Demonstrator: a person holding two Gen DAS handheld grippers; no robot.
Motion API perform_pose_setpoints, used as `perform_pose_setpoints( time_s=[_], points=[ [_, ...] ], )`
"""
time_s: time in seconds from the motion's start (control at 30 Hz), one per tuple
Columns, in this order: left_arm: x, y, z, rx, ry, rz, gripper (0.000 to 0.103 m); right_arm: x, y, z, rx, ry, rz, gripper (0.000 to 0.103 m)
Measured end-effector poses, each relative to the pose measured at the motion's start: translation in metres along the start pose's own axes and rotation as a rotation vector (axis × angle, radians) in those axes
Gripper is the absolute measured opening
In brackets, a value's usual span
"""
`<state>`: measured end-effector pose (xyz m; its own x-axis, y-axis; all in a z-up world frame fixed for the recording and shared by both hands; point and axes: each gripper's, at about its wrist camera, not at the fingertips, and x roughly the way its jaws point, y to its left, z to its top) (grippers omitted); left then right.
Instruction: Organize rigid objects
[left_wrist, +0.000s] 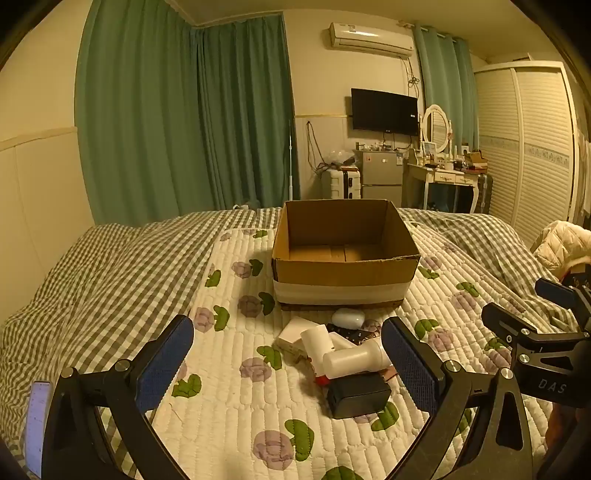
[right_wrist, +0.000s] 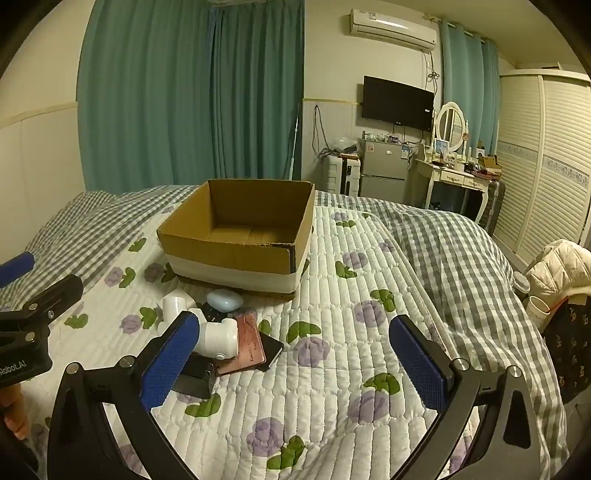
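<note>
Open brown cardboard box (left_wrist: 345, 254): empty, on the floral quilted bed (left_wrist: 229, 417). Pile of small rigid items (white plastic bottle (left_wrist: 354, 359), black rectangular adapter (left_wrist: 357, 395)) lies before it, unsorted. Left tongs (left_wrist: 288, 362) and right tongs (right_wrist: 295, 354): spread wide, holding nothing. Task apparently not started.

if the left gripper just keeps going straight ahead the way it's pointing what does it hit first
Most likely the white bottle lying on the pile in front of the open left gripper, with the cardboard box behind; depth is hard to judge.
</note>
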<state>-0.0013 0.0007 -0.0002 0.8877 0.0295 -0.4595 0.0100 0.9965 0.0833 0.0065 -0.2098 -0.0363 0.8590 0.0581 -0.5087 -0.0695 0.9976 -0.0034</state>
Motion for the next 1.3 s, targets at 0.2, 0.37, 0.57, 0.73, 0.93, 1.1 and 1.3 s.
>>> perform_pose_setpoints(
  time_s=[0.2,0.37,0.57,0.73,0.93,1.1,1.3],
  points=[
    [-0.0004,-0.0007,0.0001,-0.001,0.003,0.001,0.103,0.0005,-0.0002,-0.0002,0.0,0.0,0.001,0.103],
    [-0.0007,-0.0028,-0.0017,0.001,0.007,-0.005,0.103,0.0006,-0.0001,-0.0006,-0.001,0.003,0.003,0.103],
    [0.001,-0.0015,-0.005,-0.003,0.007,-0.004,0.103,0.002,0.0005,-0.0025,-0.002,0.005,0.002,0.103],
    [0.001,-0.0008,-0.0045,-0.004,0.007,-0.006,0.103,0.0022,0.001,-0.0019,-0.002,0.007,0.004,0.103],
    [0.0014,-0.0013,-0.0052,-0.003,0.006,-0.002,0.103,0.0034,0.001,-0.0042,-0.002,0.009,0.005,0.103],
    [0.002,-0.0019,-0.0069,-0.004,0.006,0.0,0.103,0.0037,0.001,-0.0048,-0.001,0.011,0.005,0.103],
    [0.0022,-0.0007,-0.004,0.0,0.006,-0.001,0.103,0.0047,0.0003,-0.0062,0.001,0.014,0.004,0.103]
  ],
)
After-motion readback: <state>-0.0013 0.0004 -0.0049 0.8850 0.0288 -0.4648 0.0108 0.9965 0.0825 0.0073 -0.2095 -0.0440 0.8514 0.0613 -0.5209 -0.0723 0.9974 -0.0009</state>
